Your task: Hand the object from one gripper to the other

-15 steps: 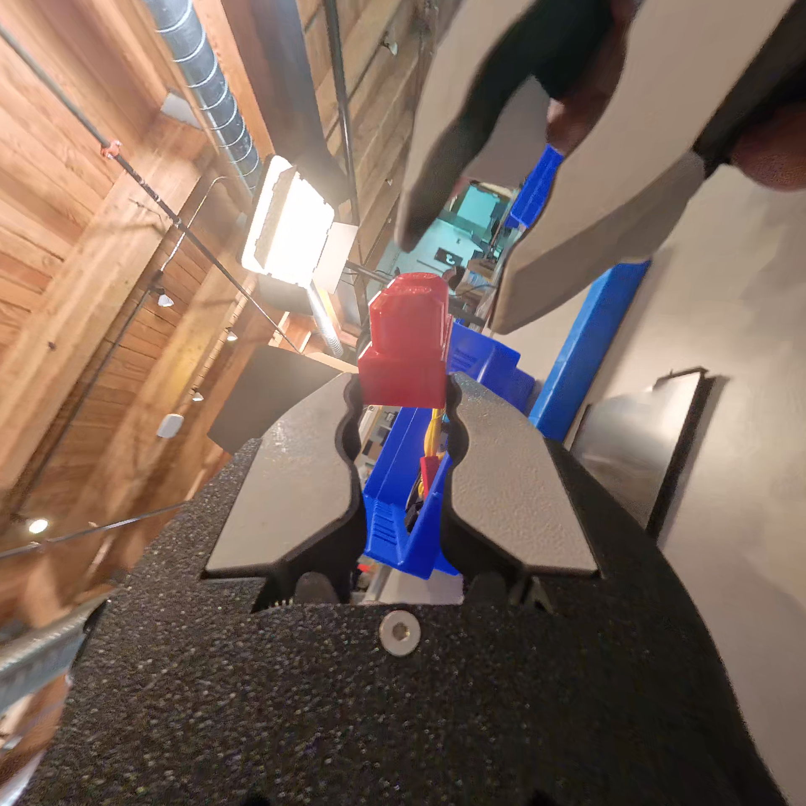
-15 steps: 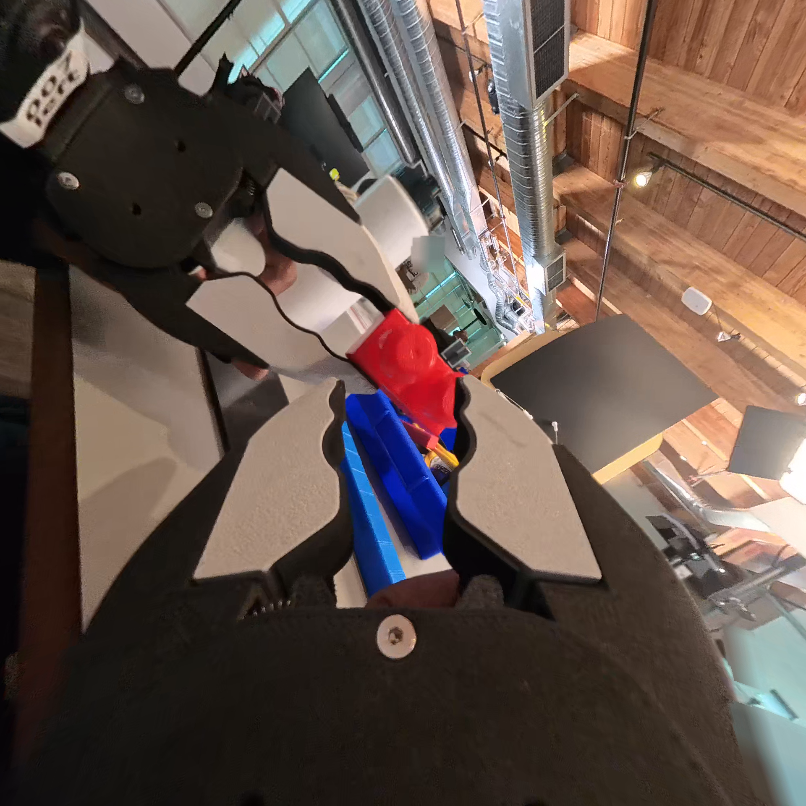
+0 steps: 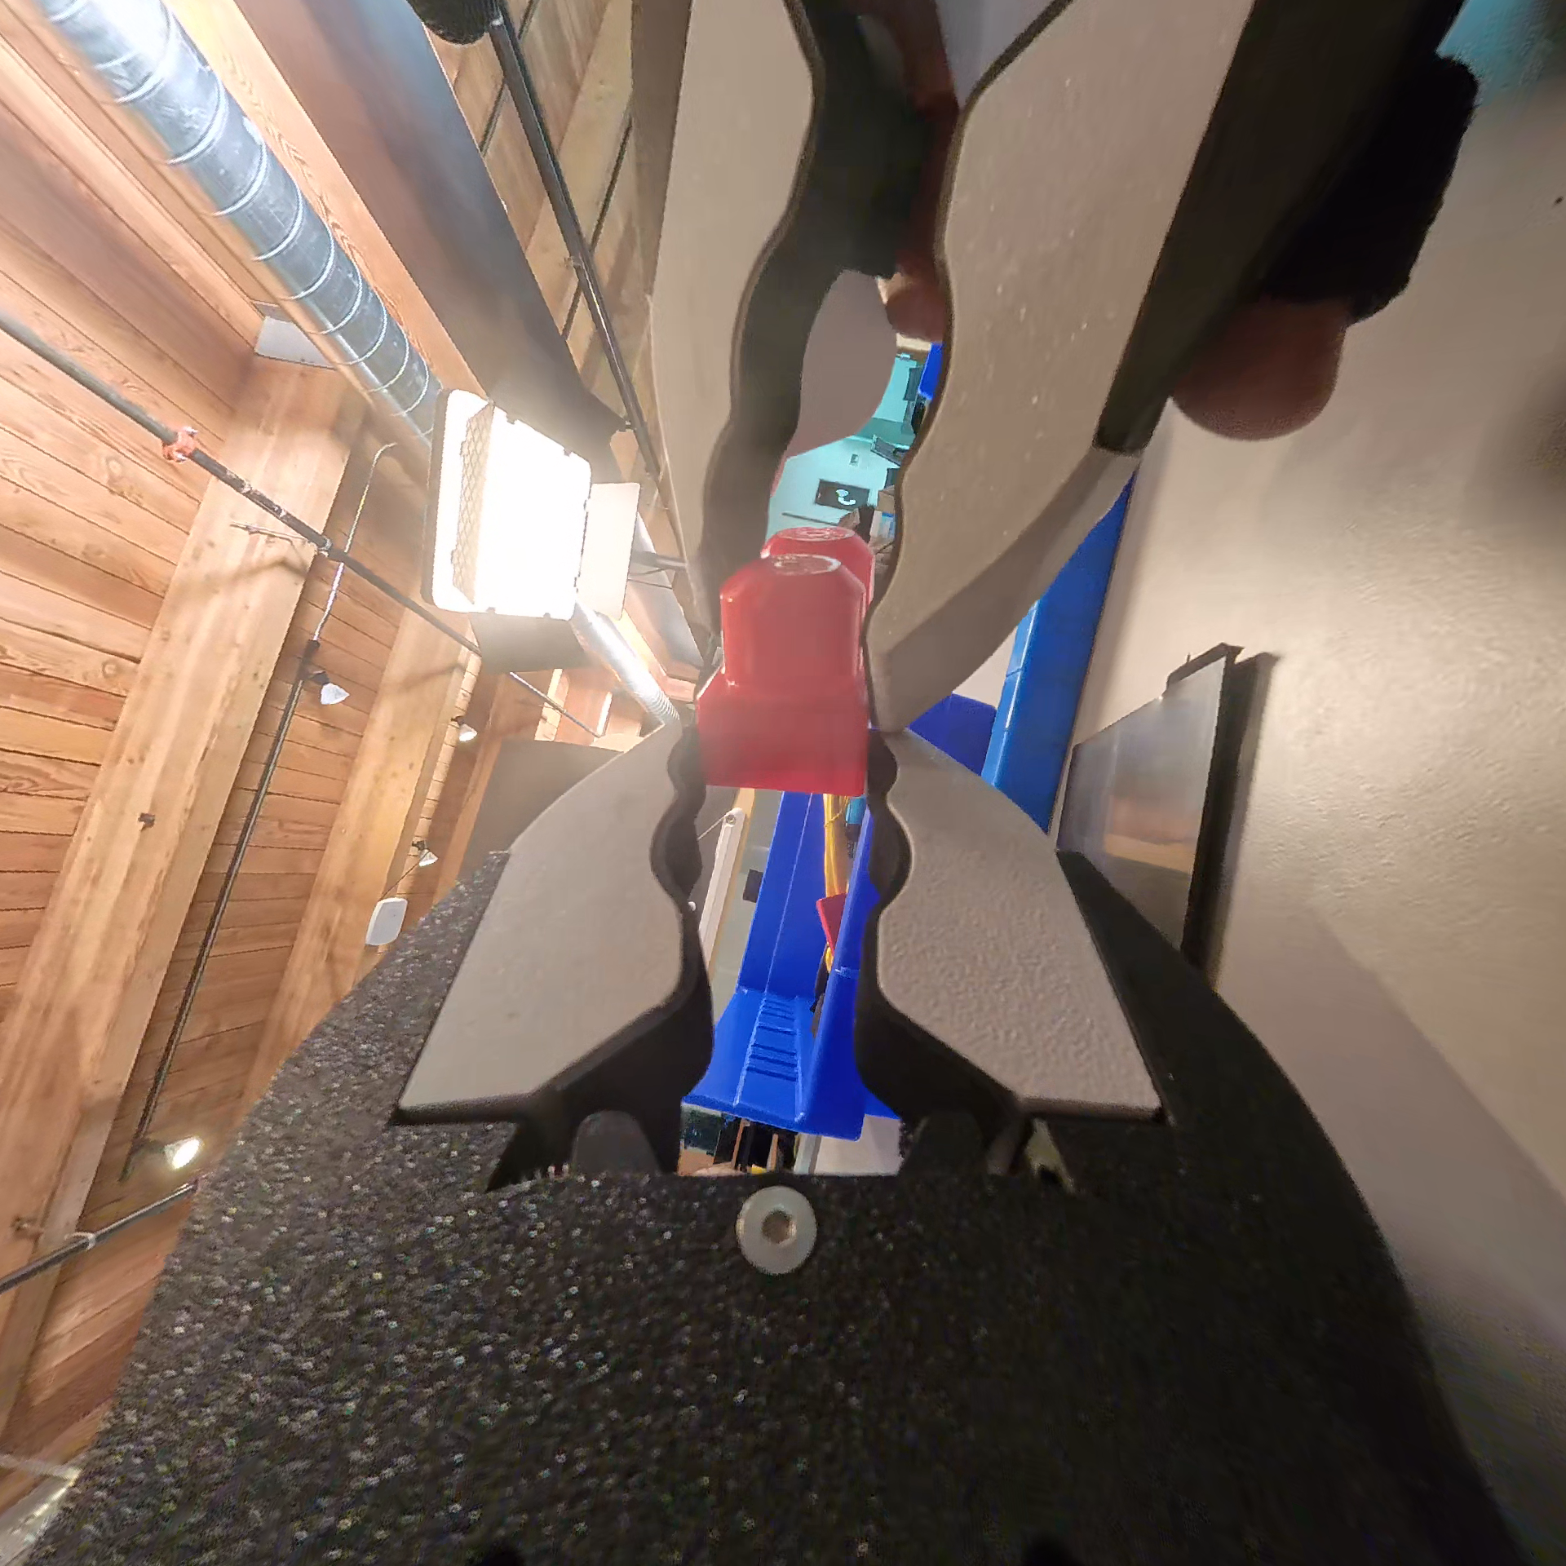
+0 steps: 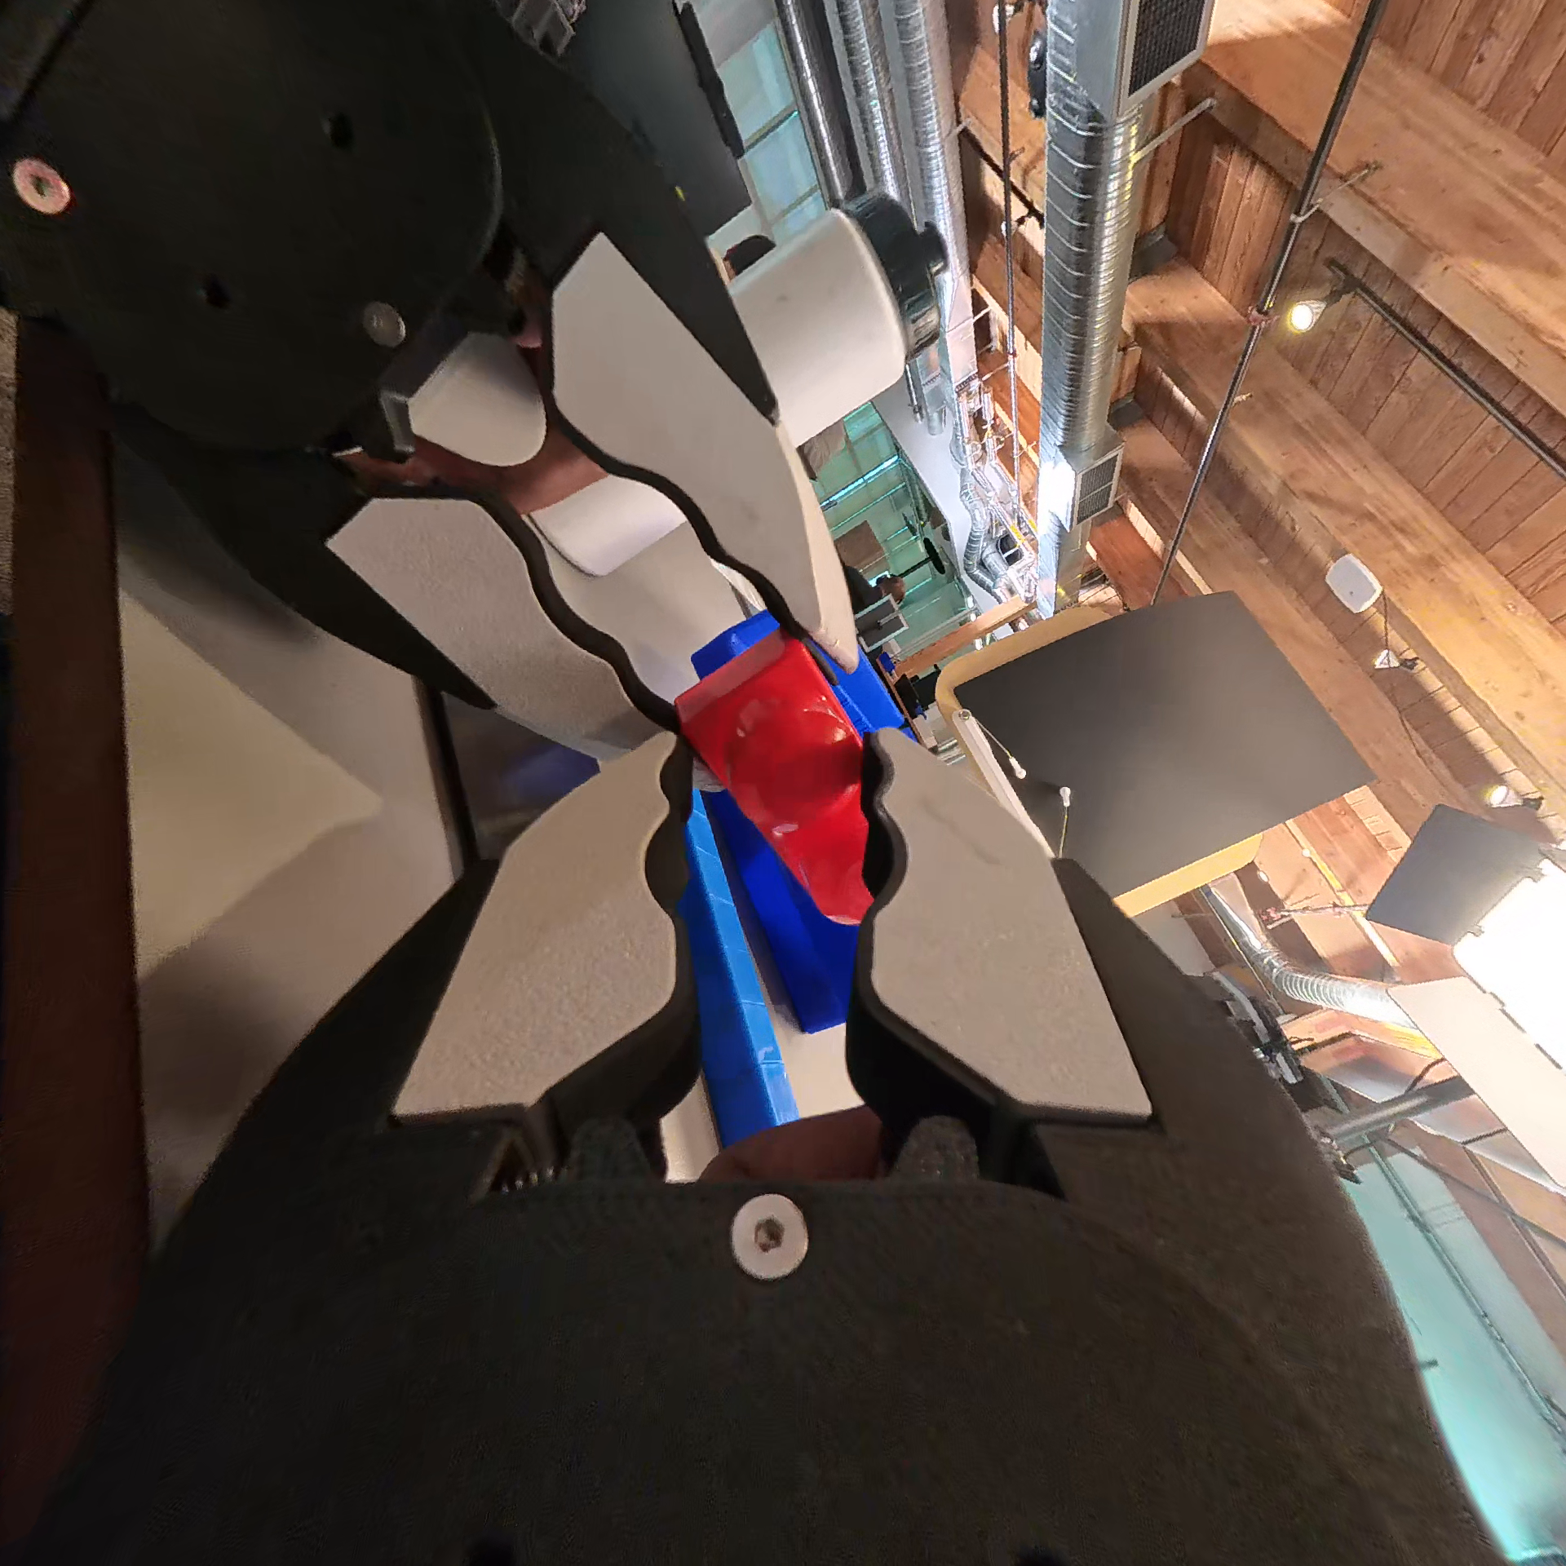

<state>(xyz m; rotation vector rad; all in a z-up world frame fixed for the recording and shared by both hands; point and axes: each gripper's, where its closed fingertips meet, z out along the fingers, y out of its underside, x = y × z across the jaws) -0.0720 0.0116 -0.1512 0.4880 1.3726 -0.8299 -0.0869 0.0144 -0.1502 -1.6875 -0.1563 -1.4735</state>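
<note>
Red block is clamped between left gripper jaws; right gripper jaws (parted) straddle it, grasp and release outstanding.

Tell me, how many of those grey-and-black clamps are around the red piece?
2. The left gripper pinches the red piece by its wide base. The right gripper comes from the opposite side, jaws flanking the narrower end. None seems hidden.

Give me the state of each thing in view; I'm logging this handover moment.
Red block: in the air, gripped at its wide base.
Left tool: shut on the red block.
Right tool: around the block's narrow end; whether it grips yet, I cannot tell.
Studio lamp: on.
Blue bins: open on top, with small parts inside.
</note>
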